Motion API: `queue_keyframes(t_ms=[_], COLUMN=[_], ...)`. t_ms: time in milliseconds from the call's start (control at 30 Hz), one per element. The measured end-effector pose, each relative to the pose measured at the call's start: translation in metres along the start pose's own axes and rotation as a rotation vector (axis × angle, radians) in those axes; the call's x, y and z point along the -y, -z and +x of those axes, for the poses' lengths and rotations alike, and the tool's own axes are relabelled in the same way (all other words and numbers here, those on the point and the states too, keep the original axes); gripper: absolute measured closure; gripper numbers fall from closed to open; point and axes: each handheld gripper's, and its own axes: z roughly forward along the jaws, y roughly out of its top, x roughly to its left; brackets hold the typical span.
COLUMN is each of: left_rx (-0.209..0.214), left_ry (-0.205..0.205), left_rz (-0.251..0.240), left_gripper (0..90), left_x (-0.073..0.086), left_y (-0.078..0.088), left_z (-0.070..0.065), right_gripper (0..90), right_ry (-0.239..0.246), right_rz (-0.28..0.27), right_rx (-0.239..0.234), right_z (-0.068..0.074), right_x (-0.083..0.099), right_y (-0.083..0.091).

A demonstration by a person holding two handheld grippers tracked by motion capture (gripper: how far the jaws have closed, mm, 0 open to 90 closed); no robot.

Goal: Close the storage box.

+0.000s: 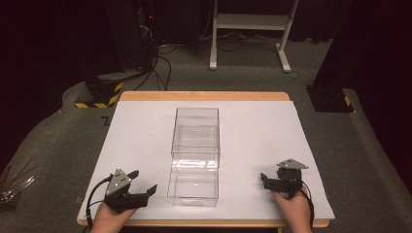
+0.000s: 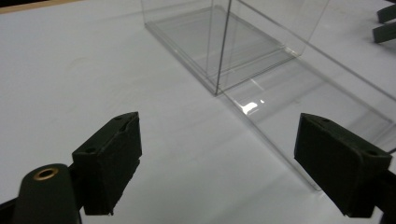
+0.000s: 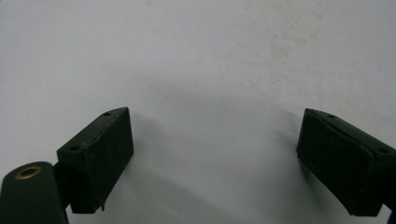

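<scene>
- Clear box [image 1: 195, 155]: centred on tabletop [image 1: 252, 141], long axis running away from person.
- Left tool [image 1: 138, 187]: wide, empty, nearer box.
- Right tool [image 1: 266, 180]: wide, empty, farther off.

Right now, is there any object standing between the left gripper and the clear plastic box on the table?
Nothing visible does. The left gripper, jaws open, sits at the near left of the white table surface, and bare surface separates it from the clear plastic box. The left gripper view shows the same bare stretch up to the box wall.
</scene>
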Motion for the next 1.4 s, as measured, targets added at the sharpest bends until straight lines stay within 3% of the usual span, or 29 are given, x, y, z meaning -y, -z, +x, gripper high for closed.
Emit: queue_keyframes(t_ms=[167, 400, 667, 967, 1233, 1400], left_rx=[0.019, 0.068, 0.12, 0.171, 0.172, 0.167], left_ry=[-0.034, -0.016, -0.013, -0.034, -0.055, -0.046], left_rz=[-0.017, -0.069, -0.085, -0.058, -0.035, -0.016], left_gripper=[15.4, 15.4, 14.9, 14.4, 14.2, 14.6], left_x=[-0.004, -0.01, -0.01, -0.006, 0.0, 0.002], left_y=[0.004, 0.01, 0.009, 0.001, -0.007, -0.013], left_z=[-0.013, -0.025, -0.032, -0.043, -0.05, -0.051], right_gripper=[10.8, 10.7, 10.8, 10.8, 10.8, 10.9], right_ry=[0.0, 0.0, 0.0, 0.002, 0.002, 0.004], right_rz=[0.0, 0.0, 0.0, -0.001, -0.001, -0.002], right_rx=[0.0, 0.0, 0.0, 0.001, 0.001, 0.001], right_z=[0.0, 0.0, 0.0, 0.0, 0.0, 0.0], right_x=[0.0, 0.0, 0.0, 0.0, 0.0, 0.0], right_y=[0.0, 0.0, 0.0, 0.0, 0.0, 0.0])
